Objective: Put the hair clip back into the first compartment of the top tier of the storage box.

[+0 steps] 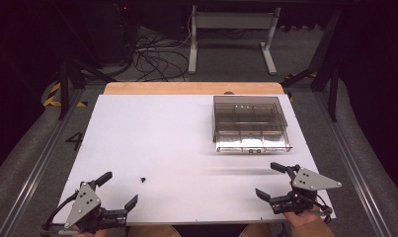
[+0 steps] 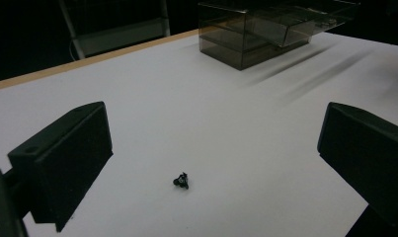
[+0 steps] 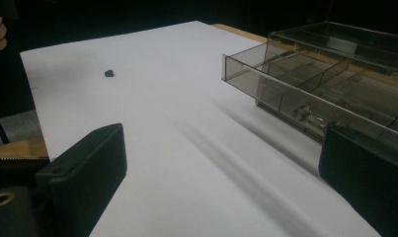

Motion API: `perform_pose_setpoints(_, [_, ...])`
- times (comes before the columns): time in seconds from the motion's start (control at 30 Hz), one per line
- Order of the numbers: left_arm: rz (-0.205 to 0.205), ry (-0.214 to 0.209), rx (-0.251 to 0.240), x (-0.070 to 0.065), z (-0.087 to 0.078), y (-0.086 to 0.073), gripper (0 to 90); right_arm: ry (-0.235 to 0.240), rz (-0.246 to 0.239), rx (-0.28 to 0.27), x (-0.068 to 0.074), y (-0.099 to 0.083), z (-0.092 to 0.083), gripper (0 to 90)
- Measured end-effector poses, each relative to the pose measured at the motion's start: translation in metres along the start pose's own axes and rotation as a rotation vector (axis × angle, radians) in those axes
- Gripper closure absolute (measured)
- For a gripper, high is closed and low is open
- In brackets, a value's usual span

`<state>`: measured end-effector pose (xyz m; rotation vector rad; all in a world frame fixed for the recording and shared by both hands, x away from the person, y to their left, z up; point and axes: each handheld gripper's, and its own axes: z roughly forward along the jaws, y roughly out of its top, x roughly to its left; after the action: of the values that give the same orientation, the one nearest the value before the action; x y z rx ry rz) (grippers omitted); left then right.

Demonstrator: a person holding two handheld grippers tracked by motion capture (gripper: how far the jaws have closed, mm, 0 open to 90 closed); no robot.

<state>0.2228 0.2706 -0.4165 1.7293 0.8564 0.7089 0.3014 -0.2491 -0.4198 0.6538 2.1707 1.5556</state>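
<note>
Black "4" (image 1: 76, 140) marks the floor left of the table (image 1: 152, 128).

A white sheet (image 1: 186, 148) covers most of a wooden table (image 1: 186, 88), whose bare edge shows along the far side. Grey carpet (image 1: 335, 128) lies around the table, with metal rails (image 1: 38, 163) on both sides of it. Beyond the table stands a white desk frame (image 1: 231, 29); left of that frame, black cables (image 1: 152, 54) tangle on the floor. The room behind the table is dark. Yellow-black tape (image 1: 53, 94) marks the floor at the table's far left corner.
</note>
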Motion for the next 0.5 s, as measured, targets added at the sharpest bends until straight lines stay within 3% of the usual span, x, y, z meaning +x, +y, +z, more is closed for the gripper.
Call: perform_pose_setpoints(0.5, [0.008,0.0,0.004,0.0002,-0.0008,0.0003,1.2,0.002,0.008,-0.001,0.0003,0.0009,-0.0002,5.0])
